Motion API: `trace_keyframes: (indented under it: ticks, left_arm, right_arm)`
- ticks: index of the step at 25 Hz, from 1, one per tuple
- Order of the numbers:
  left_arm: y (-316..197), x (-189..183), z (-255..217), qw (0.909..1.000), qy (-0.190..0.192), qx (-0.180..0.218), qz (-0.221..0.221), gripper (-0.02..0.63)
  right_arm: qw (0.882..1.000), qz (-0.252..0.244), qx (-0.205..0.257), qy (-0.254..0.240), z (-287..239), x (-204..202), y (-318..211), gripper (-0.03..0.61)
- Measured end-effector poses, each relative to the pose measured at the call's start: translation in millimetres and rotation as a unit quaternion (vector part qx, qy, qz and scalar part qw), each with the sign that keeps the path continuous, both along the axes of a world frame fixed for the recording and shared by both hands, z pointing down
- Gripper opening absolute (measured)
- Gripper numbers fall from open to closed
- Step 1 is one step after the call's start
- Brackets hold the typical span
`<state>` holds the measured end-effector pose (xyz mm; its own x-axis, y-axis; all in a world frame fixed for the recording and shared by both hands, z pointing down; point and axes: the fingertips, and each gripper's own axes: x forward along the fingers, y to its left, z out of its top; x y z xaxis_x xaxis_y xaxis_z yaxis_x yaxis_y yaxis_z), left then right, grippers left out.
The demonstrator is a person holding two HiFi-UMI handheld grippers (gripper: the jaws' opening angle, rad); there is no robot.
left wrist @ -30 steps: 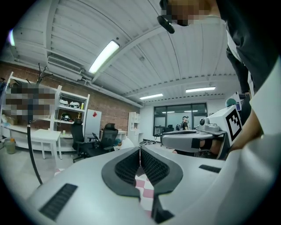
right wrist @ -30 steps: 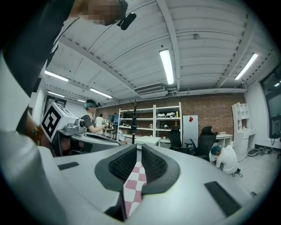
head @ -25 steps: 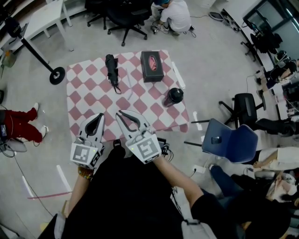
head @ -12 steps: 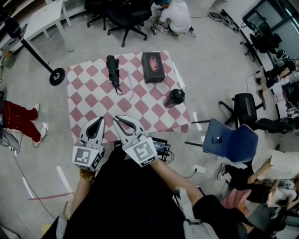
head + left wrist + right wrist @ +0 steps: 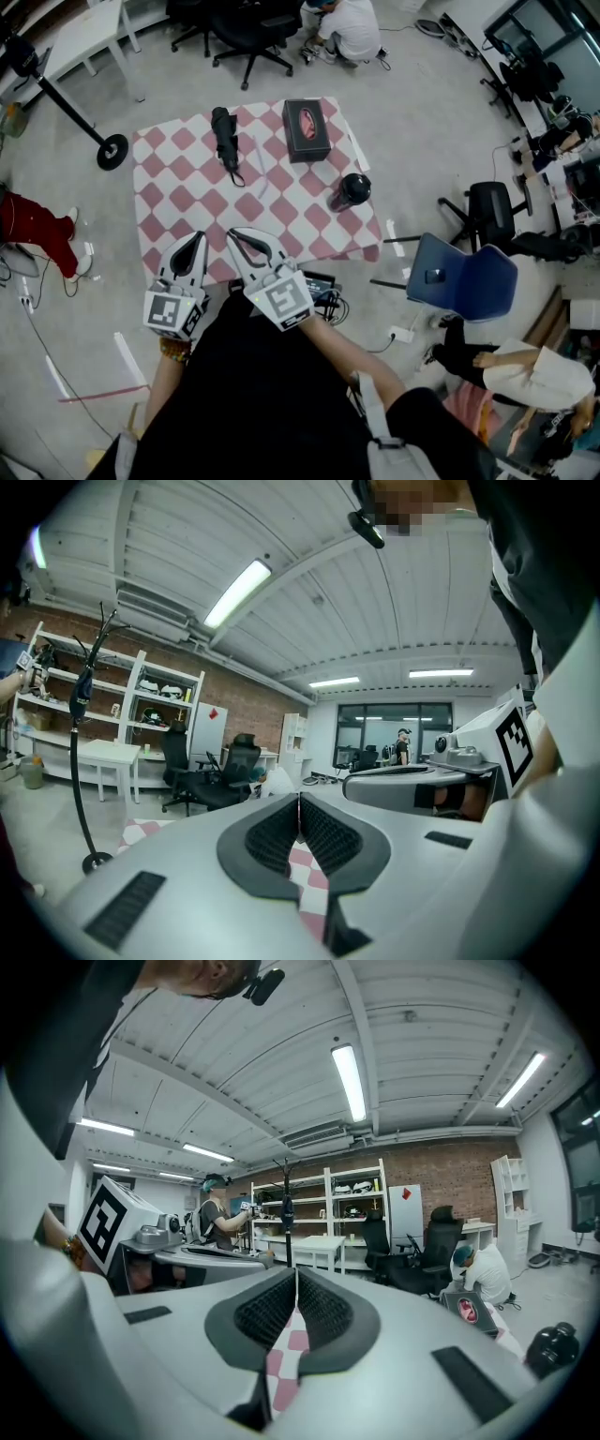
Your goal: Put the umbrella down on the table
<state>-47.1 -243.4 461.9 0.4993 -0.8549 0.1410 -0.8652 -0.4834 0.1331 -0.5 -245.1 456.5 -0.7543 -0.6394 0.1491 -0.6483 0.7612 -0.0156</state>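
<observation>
So, my right gripper [image 5: 241, 234] is clamped fully together with nothing in it, and my left gripper [image 5: 195, 237] right next to it is pressed closed and empty too. Both hover over the near edge of the table [image 5: 178, 202] with the pink-and-white checkered cloth. The umbrella [image 5: 224, 139], black and folded up, lies flat on the far left part of that cloth, well apart from both grippers. Off to its right sits a black box [image 5: 307, 130], and a dark bottle [image 5: 350, 192] stands near the right edge.
</observation>
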Motion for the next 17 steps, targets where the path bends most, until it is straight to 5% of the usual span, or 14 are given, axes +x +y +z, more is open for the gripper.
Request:
trace_keyframes:
  ticks: [17]
  left_arm:
    - [3.5, -7.2, 7.4, 0.9999, 0.004, -0.009, -0.005, 0.014]
  right_arm:
    - [1.000, -0.003, -0.027, -0.003, 8.3, -8.3, 6.1, 0.021]
